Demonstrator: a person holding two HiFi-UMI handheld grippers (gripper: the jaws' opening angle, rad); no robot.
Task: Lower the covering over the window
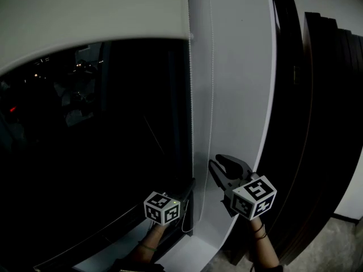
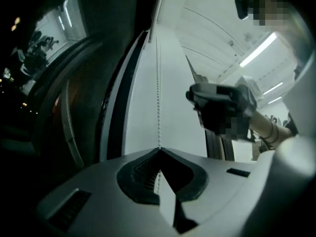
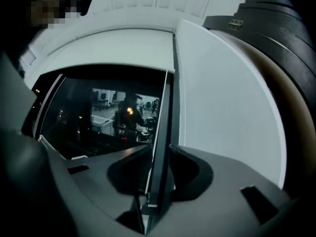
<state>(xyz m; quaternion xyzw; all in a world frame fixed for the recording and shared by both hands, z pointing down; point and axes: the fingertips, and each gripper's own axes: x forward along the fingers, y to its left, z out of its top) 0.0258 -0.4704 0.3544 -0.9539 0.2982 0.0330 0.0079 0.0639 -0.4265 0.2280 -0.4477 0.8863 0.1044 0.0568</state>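
A pale roller blind (image 1: pixel 91 16) covers the top of the dark window (image 1: pixel 96 146); its bottom edge hangs about a fifth of the way down. A white bead chain (image 1: pixel 190 123) runs down beside the window frame. My left gripper (image 1: pixel 191 182) is low by the sill, shut on the bead chain (image 2: pixel 158 93), which rises straight out of its tips (image 2: pixel 159 150). My right gripper (image 1: pixel 226 166) is just to the right and slightly higher, open, with nothing between its fingers. In the right gripper view the frame edge shows through its gap (image 3: pixel 160 147), and the chain (image 3: pixel 184 112) hangs to the right.
A white wall strip (image 1: pixel 238 95) stands right of the window. Beyond it, tall dark panels (image 1: pixel 317 123) lean or stand upright. A pale sill (image 1: pixel 108 253) runs along the bottom of the window. My right gripper (image 2: pixel 217 105) also shows in the left gripper view.
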